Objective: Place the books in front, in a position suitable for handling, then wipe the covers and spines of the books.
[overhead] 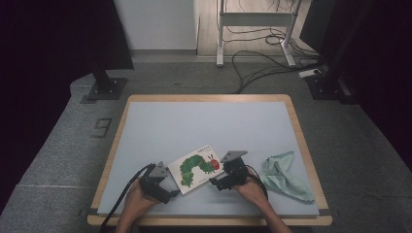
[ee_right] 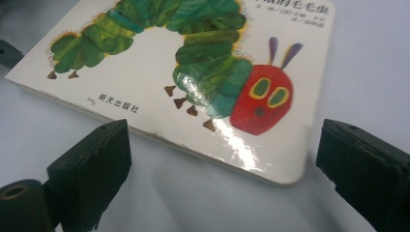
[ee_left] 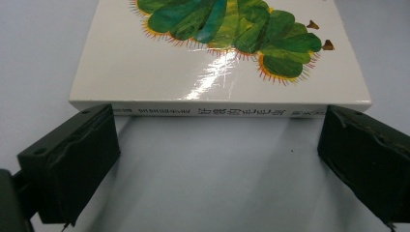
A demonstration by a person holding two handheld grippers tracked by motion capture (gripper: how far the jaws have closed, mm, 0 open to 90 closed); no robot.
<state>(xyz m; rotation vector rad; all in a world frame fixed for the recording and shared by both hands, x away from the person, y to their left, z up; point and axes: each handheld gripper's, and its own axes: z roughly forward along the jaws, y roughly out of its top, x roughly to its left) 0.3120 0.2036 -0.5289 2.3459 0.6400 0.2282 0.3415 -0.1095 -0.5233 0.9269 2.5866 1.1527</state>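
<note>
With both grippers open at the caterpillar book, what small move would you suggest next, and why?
Probably ease the left gripper forward so its fingers reach the spine of the book. The book lies flat and closed on the table, the fingers stand wide just short of the spine, and the right gripper waits open at the opposite edge.

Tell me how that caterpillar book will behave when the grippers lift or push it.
The book looks stiff: its thick spine suggests a board book that likely won't flop. The glossy cover shows glare, so jaws may slip on it. Lying flat on the table, it should slide, not tip or roll.
</note>
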